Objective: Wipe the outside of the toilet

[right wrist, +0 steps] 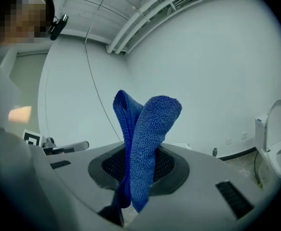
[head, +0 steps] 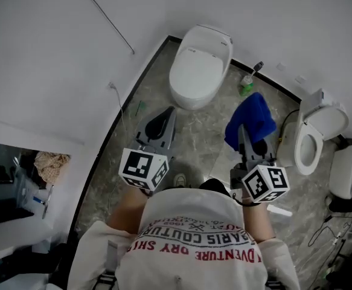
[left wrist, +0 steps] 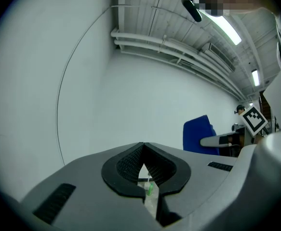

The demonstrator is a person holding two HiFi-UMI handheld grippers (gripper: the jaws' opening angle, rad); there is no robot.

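Note:
A white toilet [head: 198, 67] with its lid down stands against the far wall, ahead of both grippers. My right gripper [head: 252, 139] is shut on a blue cloth [head: 251, 119], which stands up folded between the jaws [right wrist: 144, 143]. My left gripper [head: 162, 121] points toward the toilet's near left side, a short way from it, shut with nothing held; its black pads [left wrist: 126, 165] meet at the tips. The blue cloth [left wrist: 198, 134] also shows at the right in the left gripper view.
A second white toilet [head: 316, 136] with its lid raised stands at the right; it appears too in the right gripper view [right wrist: 275, 143]. A green bottle [head: 246, 84] sits on the marble floor by the far wall. A thin cable [head: 120, 110] hangs down the left wall. Cables lie at the floor's right edge.

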